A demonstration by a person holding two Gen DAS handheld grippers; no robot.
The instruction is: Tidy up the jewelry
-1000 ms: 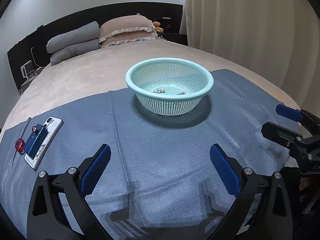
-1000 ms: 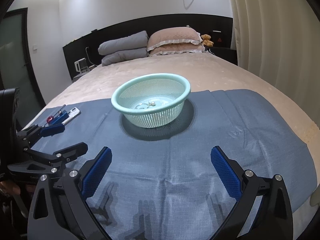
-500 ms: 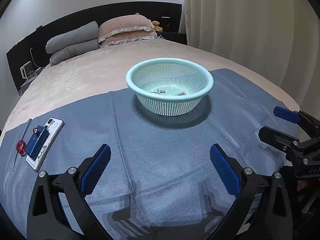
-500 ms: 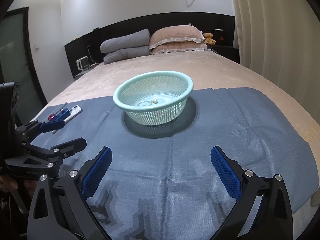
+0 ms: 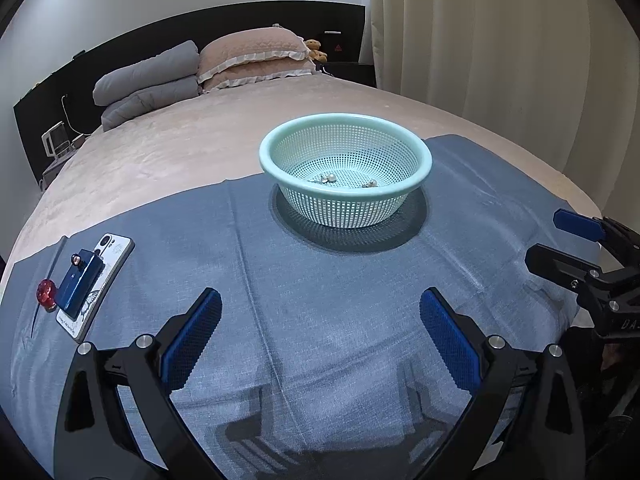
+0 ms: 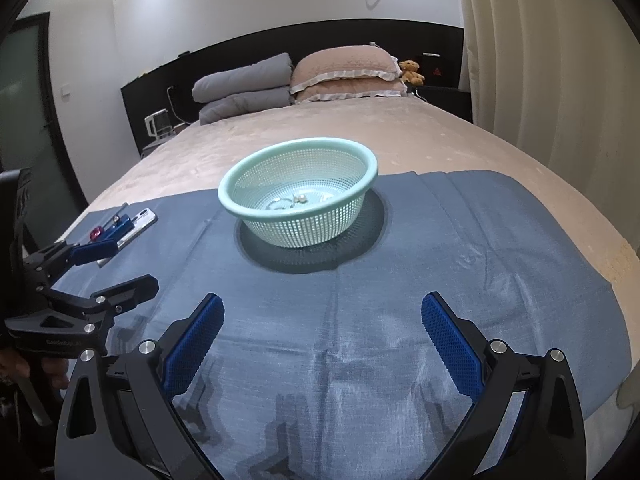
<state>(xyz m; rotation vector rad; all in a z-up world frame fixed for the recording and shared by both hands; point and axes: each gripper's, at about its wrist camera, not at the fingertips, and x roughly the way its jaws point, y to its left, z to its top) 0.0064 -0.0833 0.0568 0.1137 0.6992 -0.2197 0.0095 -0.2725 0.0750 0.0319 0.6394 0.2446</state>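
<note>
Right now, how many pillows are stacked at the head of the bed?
4: two grey pillows stacked on the left, two pink frilled pillows stacked beside them on the right. Others behind them could be hidden.

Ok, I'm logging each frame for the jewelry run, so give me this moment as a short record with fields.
surface: blue woven cloth spread over a beige bed
container: mint-green perforated plastic basket, upright on the cloth
contents: small pearl jewelry pieces on the basket floor
left side items: white phone with a dark blue box on it, red bead beside it
left gripper: open, holding nothing
right gripper: open, holding nothing
</note>
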